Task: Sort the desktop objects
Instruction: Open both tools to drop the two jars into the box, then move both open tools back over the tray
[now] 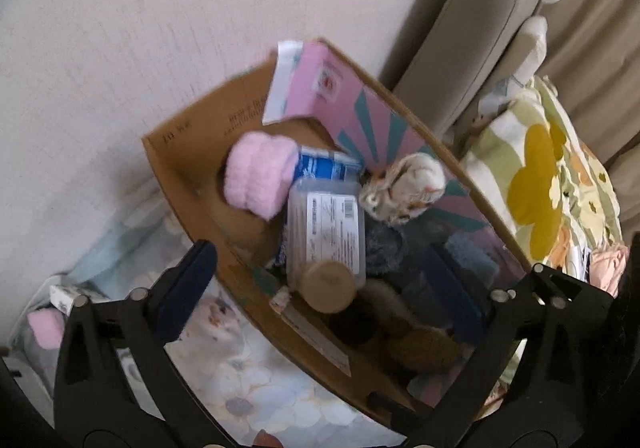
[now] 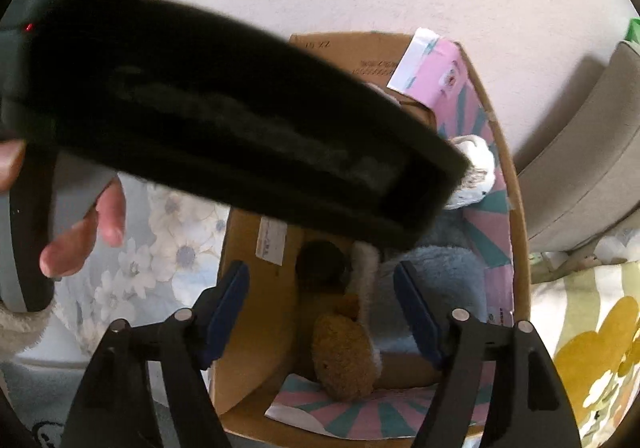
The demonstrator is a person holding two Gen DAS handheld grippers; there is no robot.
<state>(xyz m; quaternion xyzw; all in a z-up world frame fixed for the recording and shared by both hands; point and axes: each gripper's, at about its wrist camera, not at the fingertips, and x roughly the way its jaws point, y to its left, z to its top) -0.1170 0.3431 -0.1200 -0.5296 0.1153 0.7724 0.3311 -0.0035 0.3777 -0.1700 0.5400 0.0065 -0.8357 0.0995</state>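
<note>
A cardboard box [image 1: 188, 163] with a pink and teal lining stands against the wall. In it lie a pink fluffy ball [image 1: 258, 175], a clear plastic case [image 1: 326, 232], a round wooden lid [image 1: 328, 286], a small plush cat [image 1: 404, 187], a blue pouch [image 1: 326, 165] and dark and blue soft things. My left gripper [image 1: 344, 276] is open above the box. My right gripper [image 2: 322, 312] is open over the same box [image 2: 256, 288], above a brown plush [image 2: 344, 356] and a light blue fluffy cloth [image 2: 440, 276]. The left gripper's black body [image 2: 224, 119] crosses the right wrist view.
A floral cloth [image 1: 256, 388] covers the surface by the box. A pink fluffy thing [image 1: 46, 328] lies at far left. A yellow-flowered fabric [image 1: 536, 183] and beige cushions [image 1: 468, 47] lie to the right. The person's fingers [image 2: 92, 232] show at left.
</note>
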